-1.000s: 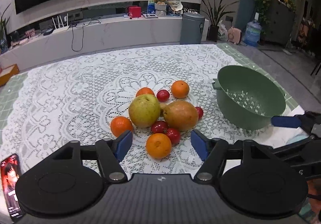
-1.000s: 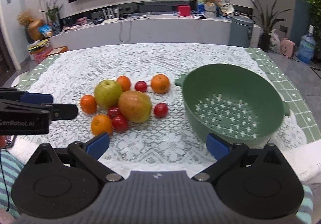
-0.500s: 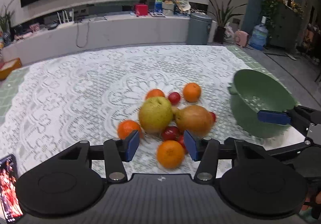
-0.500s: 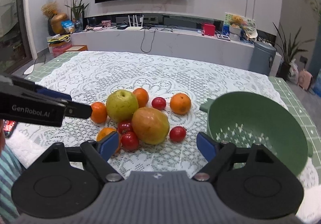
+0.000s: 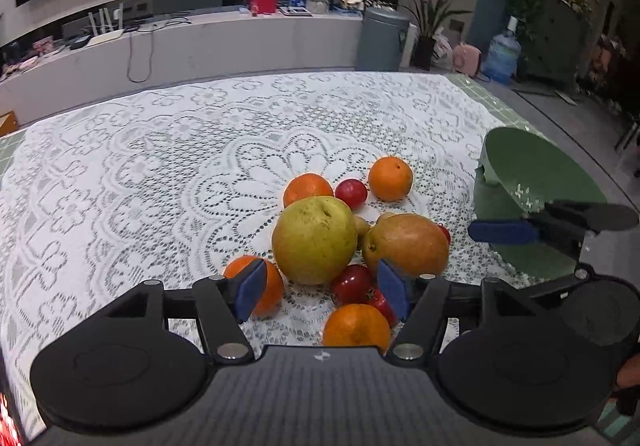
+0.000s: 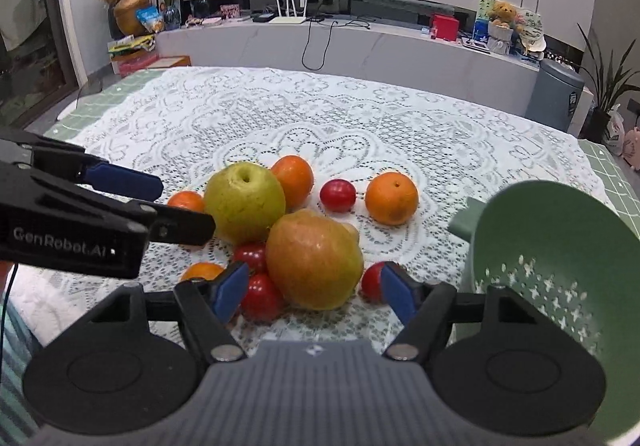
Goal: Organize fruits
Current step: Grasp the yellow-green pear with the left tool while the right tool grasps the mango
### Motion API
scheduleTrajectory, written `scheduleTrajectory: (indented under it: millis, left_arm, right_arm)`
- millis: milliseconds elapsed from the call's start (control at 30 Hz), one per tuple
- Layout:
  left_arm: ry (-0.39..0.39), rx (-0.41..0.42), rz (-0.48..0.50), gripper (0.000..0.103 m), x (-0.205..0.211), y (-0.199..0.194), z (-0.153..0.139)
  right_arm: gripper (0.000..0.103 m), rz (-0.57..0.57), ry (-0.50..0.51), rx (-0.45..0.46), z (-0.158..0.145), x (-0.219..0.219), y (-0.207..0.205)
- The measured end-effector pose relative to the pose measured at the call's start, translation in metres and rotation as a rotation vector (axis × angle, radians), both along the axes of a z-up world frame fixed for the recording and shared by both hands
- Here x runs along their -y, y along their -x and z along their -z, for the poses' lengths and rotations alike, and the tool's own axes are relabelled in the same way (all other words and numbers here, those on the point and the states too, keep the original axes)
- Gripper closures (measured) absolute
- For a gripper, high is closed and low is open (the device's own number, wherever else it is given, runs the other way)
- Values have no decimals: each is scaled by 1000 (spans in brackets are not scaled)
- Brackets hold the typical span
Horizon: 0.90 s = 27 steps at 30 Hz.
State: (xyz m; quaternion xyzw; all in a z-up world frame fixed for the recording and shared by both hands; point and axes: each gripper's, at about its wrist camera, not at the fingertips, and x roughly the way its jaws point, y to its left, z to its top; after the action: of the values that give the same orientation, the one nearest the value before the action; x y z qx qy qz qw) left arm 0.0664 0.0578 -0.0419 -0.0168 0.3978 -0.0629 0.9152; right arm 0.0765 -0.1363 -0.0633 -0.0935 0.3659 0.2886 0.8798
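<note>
A pile of fruit lies on the lace tablecloth (image 5: pixel 160 174). It holds a big yellow-green pear (image 5: pixel 314 238) (image 6: pixel 244 200), a red-yellow mango (image 5: pixel 406 244) (image 6: pixel 314 258), several oranges and several small red fruits. My left gripper (image 5: pixel 322 291) hovers low over the near side of the pile. Its jaws are opening, a red fruit (image 5: pixel 354 284) and the pear's base show between them, and no pad touches them. My right gripper (image 6: pixel 313 291) straddles the mango with its jaws closing, a gap on each side. The green colander (image 6: pixel 540 230) (image 5: pixel 520 166) stands to the right.
A phone (image 5: pixel 8 418) lies at the table's near left corner. One orange (image 6: pixel 392 198) sits apart toward the colander. In the right wrist view the left gripper's fingers (image 6: pixel 124 178) reach in from the left. Behind the table are a low cabinet and a grey bin (image 5: pixel 382 38).
Both grippers have come forward and down to the fruit pile. The right jaws have narrowed around the mango. The left jaws narrowed, then widened again.
</note>
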Motion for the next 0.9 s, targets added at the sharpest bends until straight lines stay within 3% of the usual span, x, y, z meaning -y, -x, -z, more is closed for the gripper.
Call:
scheduleTrajectory:
  millis: [133, 367, 467, 900]
  left_arm:
    - [-26, -9, 39, 29, -1, -10, 6]
    - [-7, -32, 64, 29, -4, -28, 16]
    - [0, -34, 74, 29, -5, -33, 18]
    - [24, -58, 68, 27, -6, -51, 31]
  right_arm:
    - [35, -11, 24, 6, 4, -5, -8]
    - [35, -40, 67, 40, 9, -16, -15]
    - [41, -50, 57, 16, 11, -18, -19]
    - [39, -23, 27, -39, 21, -20, -28]
